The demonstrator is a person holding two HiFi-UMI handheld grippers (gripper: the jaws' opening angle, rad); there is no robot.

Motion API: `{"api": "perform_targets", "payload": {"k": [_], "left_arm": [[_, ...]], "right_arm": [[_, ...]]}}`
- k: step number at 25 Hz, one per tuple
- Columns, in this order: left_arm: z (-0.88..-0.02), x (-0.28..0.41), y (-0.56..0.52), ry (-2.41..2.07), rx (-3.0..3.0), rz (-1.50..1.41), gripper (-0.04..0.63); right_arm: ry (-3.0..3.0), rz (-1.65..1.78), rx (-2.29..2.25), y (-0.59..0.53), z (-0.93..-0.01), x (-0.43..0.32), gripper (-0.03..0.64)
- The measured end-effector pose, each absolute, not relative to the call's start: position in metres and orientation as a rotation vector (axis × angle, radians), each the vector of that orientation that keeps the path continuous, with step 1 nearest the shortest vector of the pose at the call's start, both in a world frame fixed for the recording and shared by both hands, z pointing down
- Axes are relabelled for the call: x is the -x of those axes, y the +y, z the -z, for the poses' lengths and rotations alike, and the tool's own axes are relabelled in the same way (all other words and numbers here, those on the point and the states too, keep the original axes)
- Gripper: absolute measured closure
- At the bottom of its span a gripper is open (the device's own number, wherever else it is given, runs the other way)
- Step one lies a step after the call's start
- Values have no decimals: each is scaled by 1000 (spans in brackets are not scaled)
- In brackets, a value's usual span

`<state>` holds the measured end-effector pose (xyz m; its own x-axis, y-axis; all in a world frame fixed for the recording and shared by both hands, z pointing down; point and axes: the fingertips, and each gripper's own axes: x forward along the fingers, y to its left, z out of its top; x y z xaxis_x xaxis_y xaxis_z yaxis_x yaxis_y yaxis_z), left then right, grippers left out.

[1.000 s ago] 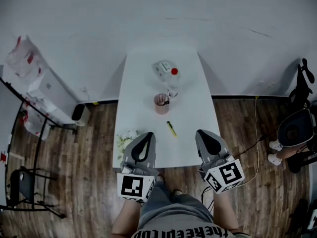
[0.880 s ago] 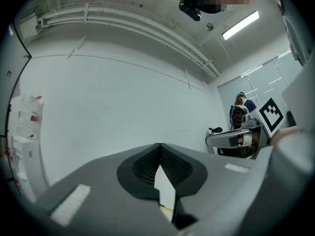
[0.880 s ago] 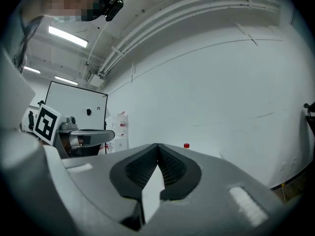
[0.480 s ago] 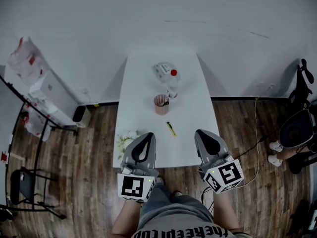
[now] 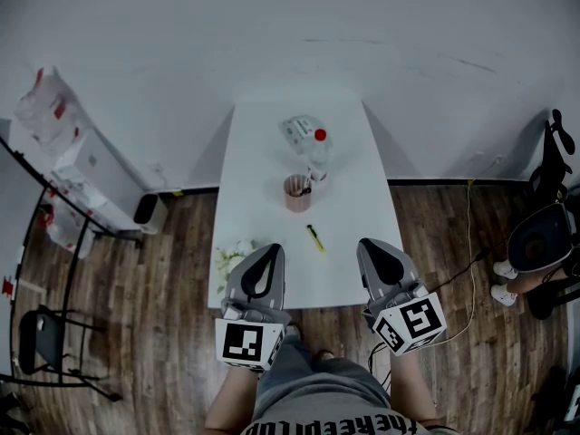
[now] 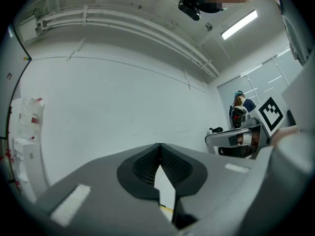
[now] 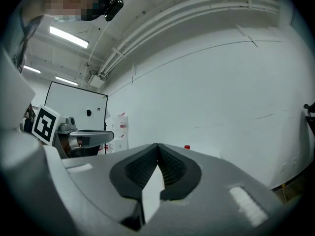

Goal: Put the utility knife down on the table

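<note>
Wood flooring surrounds a white table [image 5: 258, 179] set against a pale wall. At its near edge the left gripper [image 5: 268, 248] and right gripper [image 5: 372, 243] are each clenched tip to tip on nothing. Just beyond them the yellow utility knife [image 5: 314, 236] lies flat on the tabletop, touching neither. Farther off stand a pink cup [image 5: 296, 191] and a red-capped bottle [image 5: 313, 143]. The put-down looks finished, with nothing left.

Bare tabletop [image 5: 349, 275] near the front edge — utility knife [image 5: 314, 236] mid-table, pink cup [image 5: 296, 192] and bottle [image 5: 304, 132] beyond
</note>
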<state>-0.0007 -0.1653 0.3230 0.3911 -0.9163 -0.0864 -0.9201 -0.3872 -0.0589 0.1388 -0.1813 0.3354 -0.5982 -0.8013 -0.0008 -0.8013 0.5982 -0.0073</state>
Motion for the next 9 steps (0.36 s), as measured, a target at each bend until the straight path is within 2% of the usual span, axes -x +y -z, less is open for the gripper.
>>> {"api": "perform_targets", "payload": {"k": [9], "left_arm": [[-324, 9, -175, 1679, 2544, -62, 577]], "right_arm": [[2807, 25, 1425, -190, -340, -132, 618]]}}
